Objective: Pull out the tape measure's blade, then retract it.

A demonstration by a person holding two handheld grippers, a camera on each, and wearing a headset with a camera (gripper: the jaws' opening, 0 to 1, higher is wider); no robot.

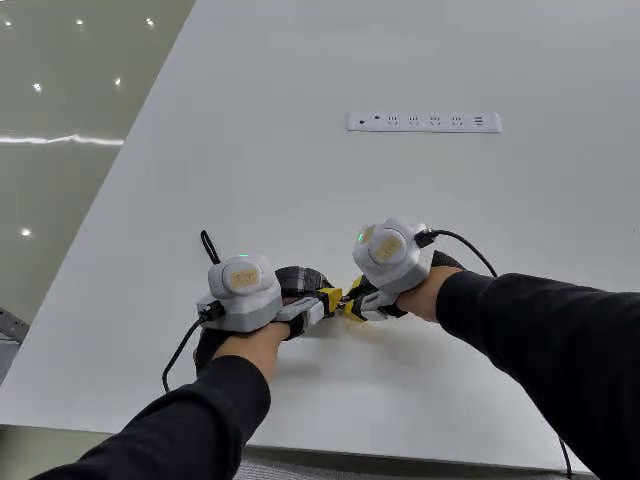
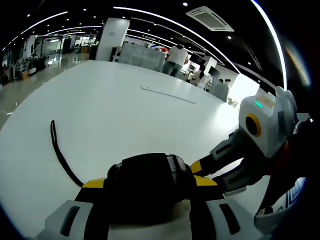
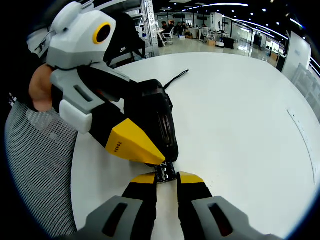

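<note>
Head view shows both grippers meeting low on a white table [image 1: 300,150], the left gripper [image 1: 326,300] and right gripper [image 1: 352,304] nose to nose with the black tape measure [image 1: 300,280] between them, close to the near edge. A power strip [image 1: 424,122] lies well apart, farther up the table, and a black cord [image 1: 208,245] curls just behind the left gripper. In the left gripper view the tape measure [image 2: 150,172] sits squarely between the yellow-tipped jaws of the left gripper [image 2: 149,194], which are spread about the case's width and clamp it on both sides; the cord [image 2: 60,152] trails off to the left, and the right gripper comes in from the right, touching the case's side. People [image 2: 176,57] stand beyond the table's far edge. In the right gripper view the jaws of the right gripper [image 3: 166,180] are nearly together, pinching the small dark blade tip [image 3: 165,171] right at the case's lower edge, with almost no blade drawn out. A mesh chair [image 3: 40,165] shows past the table's rim.
</note>
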